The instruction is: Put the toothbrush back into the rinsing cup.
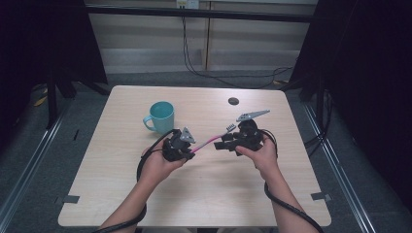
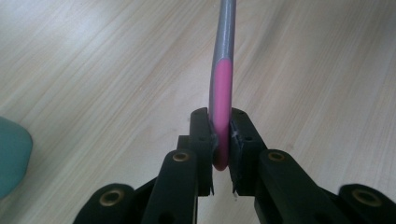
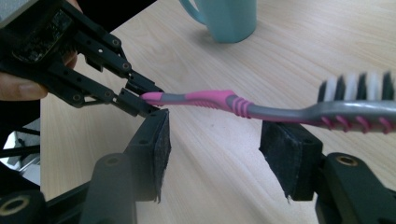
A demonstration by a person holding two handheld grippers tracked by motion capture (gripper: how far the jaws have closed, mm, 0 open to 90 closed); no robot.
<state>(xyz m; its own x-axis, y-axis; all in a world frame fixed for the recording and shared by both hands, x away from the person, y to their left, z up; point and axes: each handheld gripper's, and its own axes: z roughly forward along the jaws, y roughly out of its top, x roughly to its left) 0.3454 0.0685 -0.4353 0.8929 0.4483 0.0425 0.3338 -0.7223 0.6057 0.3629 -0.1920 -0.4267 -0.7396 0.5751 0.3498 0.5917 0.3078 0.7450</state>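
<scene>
Just above the worktop (image 1: 204,189), the left gripper (image 2: 220,140) pinches the toothbrush (image 3: 261,109) by its pink handle end. The right gripper (image 3: 212,154) has its fingers (image 3: 156,154) parted, the toothbrush shaft lying across the gap untouched; a mug (image 1: 161,116) stands behind.

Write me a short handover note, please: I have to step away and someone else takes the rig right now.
Left gripper: shut on the toothbrush, clamping the pink end of its handle, held above the table.
Right gripper: open, pads either side of the handle's middle, not pressing it; bristle end lies past its right pad.
Teal mug: upright on the table, beyond the left gripper, apart from both.
Done: toothbrush lifted and offered across.
Left: likely close the right gripper on the handle, release the left one, then perhaps take the toothbrush to the teal mug.
</scene>
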